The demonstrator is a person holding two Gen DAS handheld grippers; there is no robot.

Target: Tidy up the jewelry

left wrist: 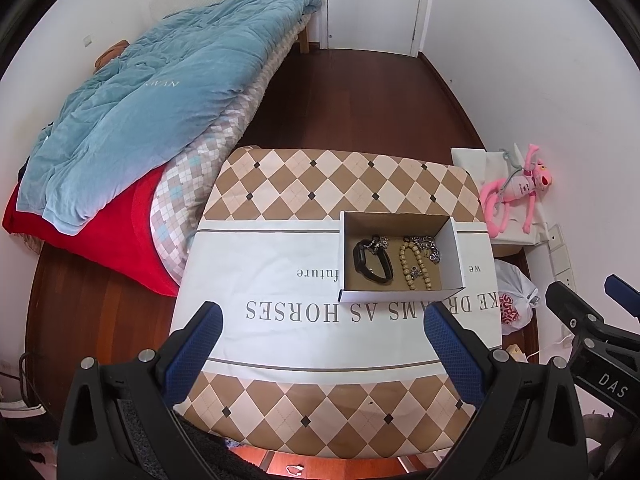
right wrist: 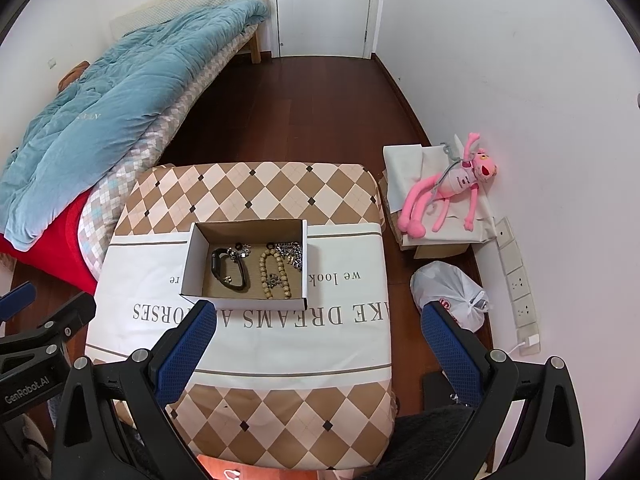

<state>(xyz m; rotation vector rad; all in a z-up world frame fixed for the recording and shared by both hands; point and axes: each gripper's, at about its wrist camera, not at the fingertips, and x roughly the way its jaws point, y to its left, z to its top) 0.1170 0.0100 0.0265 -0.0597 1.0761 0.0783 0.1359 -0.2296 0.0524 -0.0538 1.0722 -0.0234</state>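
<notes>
An open white cardboard box [left wrist: 456, 254] [right wrist: 192, 258] stands on the cloth-covered table [left wrist: 280, 264] [right wrist: 348, 292]. Inside lie a black watch [left wrist: 370, 262] [right wrist: 228, 270], a tan bead bracelet [left wrist: 414, 266] [right wrist: 274, 272] and silver chain pieces [left wrist: 428, 248] [right wrist: 290, 254]. My left gripper [left wrist: 322, 318] is open and empty, held above the table's near half, in front of the box. My right gripper [right wrist: 320, 320] is open and empty, just in front of the box and to its right. Each gripper shows at the other view's edge.
A bed with a blue quilt [left wrist: 160, 92] [right wrist: 108, 100] and red blanket [left wrist: 112, 236] is left of the table. A pink plush toy [left wrist: 516, 188] [right wrist: 452, 188] on a box and a white plastic bag [left wrist: 516, 296] [right wrist: 452, 292] lie right, by the wall. A door [right wrist: 324, 4] stands behind.
</notes>
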